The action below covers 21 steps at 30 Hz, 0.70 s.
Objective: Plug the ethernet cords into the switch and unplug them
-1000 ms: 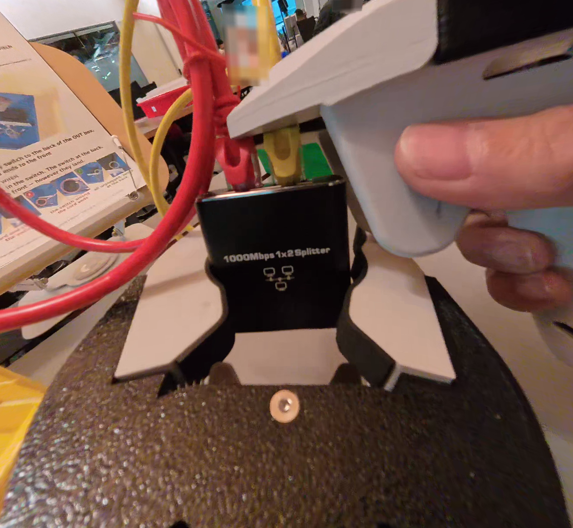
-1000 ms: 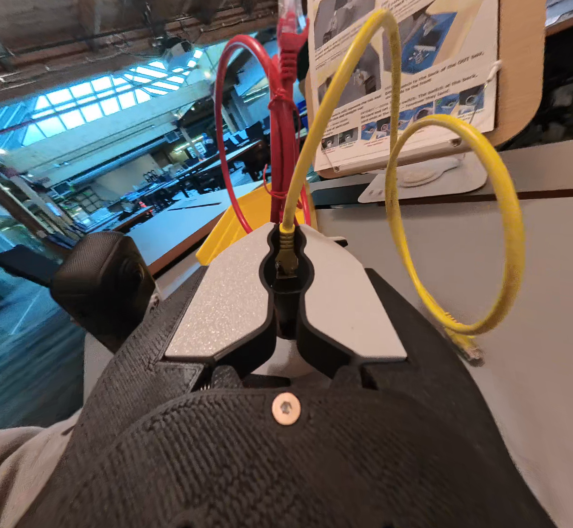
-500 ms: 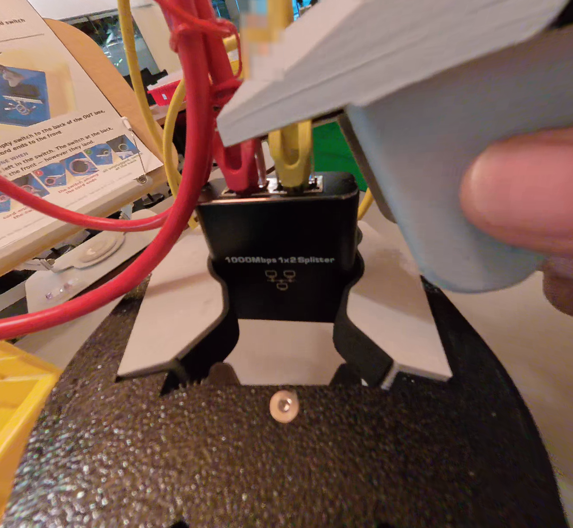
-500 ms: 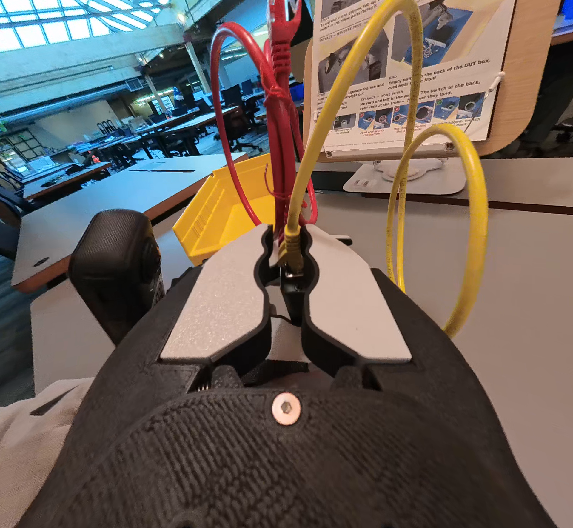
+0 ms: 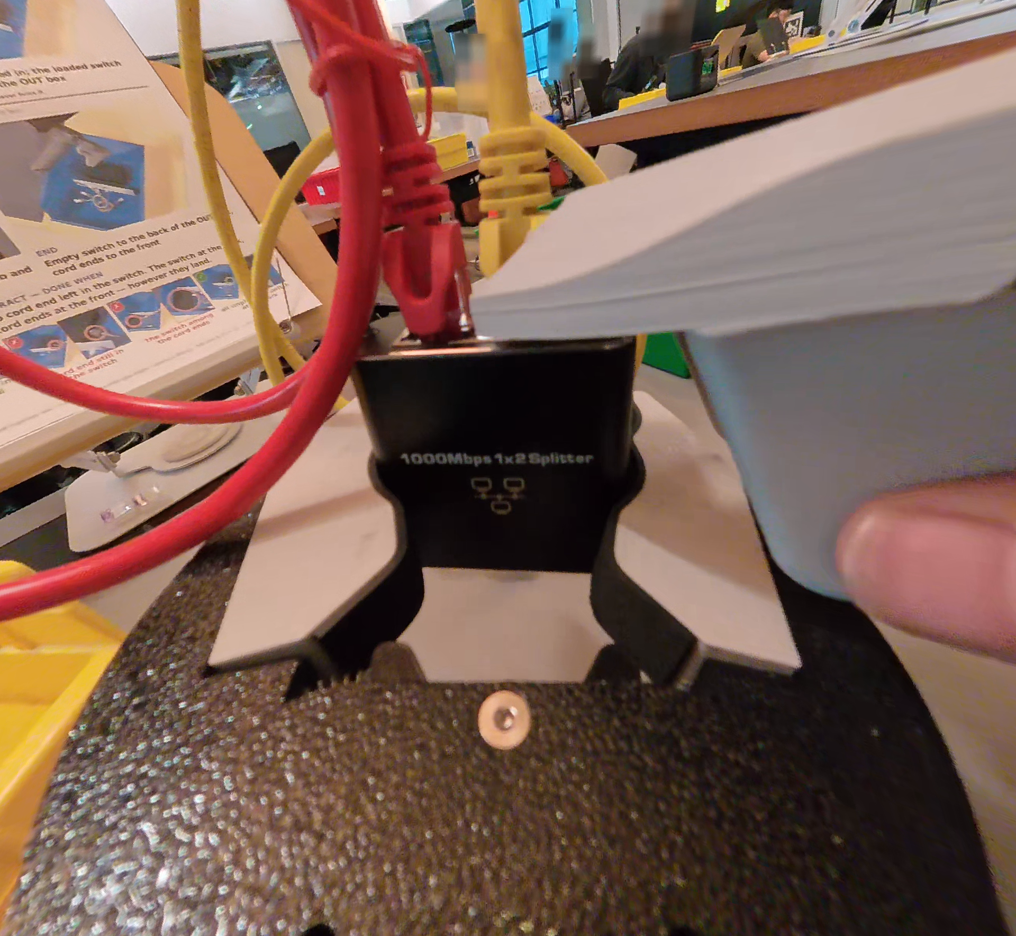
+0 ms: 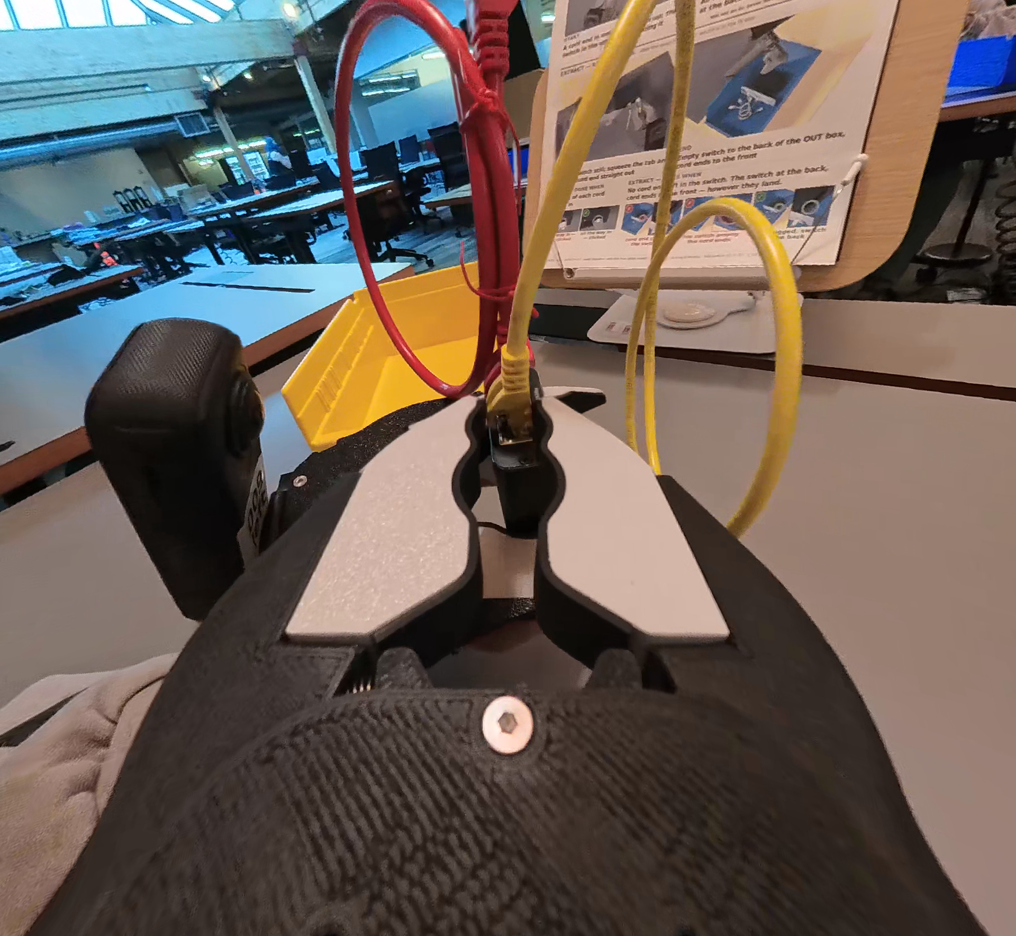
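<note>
In the left wrist view my left gripper is shut on the black switch, one finger on each side. A red plug and a yellow plug stand in its top ports. A grey finger of my right gripper reaches in from the right and covers the yellow plug's base. In the right wrist view my right gripper is shut on the yellow plug, which sits at its fingertips, with the switch just below.
The red cord and the yellow cord loop upward over the grey table. A yellow bin stands behind to the left. An instruction sheet on a wooden board stands at the back. A person's finger is at the right. The left gripper's tips are roughly 7 cm from the right gripper's.
Both grippers and the switch have tilted together, and the right view now looks lower across the table. The yellow plug sat deeper between the right fingers a second ago. Both plugs remain at the switch.
</note>
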Available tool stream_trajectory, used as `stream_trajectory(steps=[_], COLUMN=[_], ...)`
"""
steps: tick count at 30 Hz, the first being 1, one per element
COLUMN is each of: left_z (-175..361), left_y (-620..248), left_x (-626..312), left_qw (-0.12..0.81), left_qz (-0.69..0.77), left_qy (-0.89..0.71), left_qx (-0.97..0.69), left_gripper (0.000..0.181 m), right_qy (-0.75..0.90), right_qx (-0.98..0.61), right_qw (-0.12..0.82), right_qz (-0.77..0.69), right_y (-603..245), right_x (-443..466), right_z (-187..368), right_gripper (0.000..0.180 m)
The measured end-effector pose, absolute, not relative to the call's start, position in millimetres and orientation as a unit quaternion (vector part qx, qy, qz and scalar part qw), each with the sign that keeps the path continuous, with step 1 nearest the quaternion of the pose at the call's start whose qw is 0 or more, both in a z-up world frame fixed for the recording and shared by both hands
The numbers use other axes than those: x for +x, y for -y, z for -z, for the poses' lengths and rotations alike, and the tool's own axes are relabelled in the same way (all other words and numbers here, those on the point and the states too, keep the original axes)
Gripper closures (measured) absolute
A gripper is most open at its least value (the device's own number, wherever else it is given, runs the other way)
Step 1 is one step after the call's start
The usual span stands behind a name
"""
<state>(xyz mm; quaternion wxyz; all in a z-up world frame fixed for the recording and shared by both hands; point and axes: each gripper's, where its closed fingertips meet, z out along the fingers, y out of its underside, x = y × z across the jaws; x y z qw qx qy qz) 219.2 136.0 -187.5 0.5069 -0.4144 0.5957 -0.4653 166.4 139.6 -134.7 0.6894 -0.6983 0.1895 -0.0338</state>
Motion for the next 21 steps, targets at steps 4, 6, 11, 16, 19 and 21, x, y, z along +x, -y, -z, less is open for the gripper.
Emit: stream_trajectory(steps=[4, 6, 11, 16, 19, 21], left_z=[187.5, 186.5, 189.5, 192.7, 192.1, 192.5], left_y=[-137.0, -137.2, -136.7, -133.2, -136.2, -136.7], left_x=[218.8, 218.3, 218.2, 219.4, 219.1, 219.0], left_qw=[0.512, 0.512, 0.504, 0.494, 0.499, 0.500], left_qz=[0.464, 0.471, 0.479, 0.486, 0.484, 0.484], left_qy=[-0.591, -0.584, -0.584, -0.585, -0.581, -0.581], left_qx=[-0.417, -0.419, -0.419, -0.422, -0.422, -0.423], left_gripper=[0.104, 0.104, 0.104, 0.105, 0.105, 0.104], right_qy=[-0.186, -0.174, -0.142, -0.109, -0.110, -0.112], right_qx=[-0.700, -0.706, -0.731, -0.744, -0.746, -0.749], right_qw=[0.688, 0.684, 0.660, 0.644, 0.643, 0.642], right_qz=[0.045, 0.059, 0.097, 0.142, 0.132, 0.119], right_y=[-140.2, -141.4, -142.4, -140.9, -143.4, -143.8], right_x=[165.6, 164.4, 163.9, 164.5, 162.7, 162.7], right_z=[135.5, 135.4, 140.4, 143.8, 143.2, 143.4], right_gripper=[0.164, 0.164, 0.165, 0.165, 0.165, 0.165])
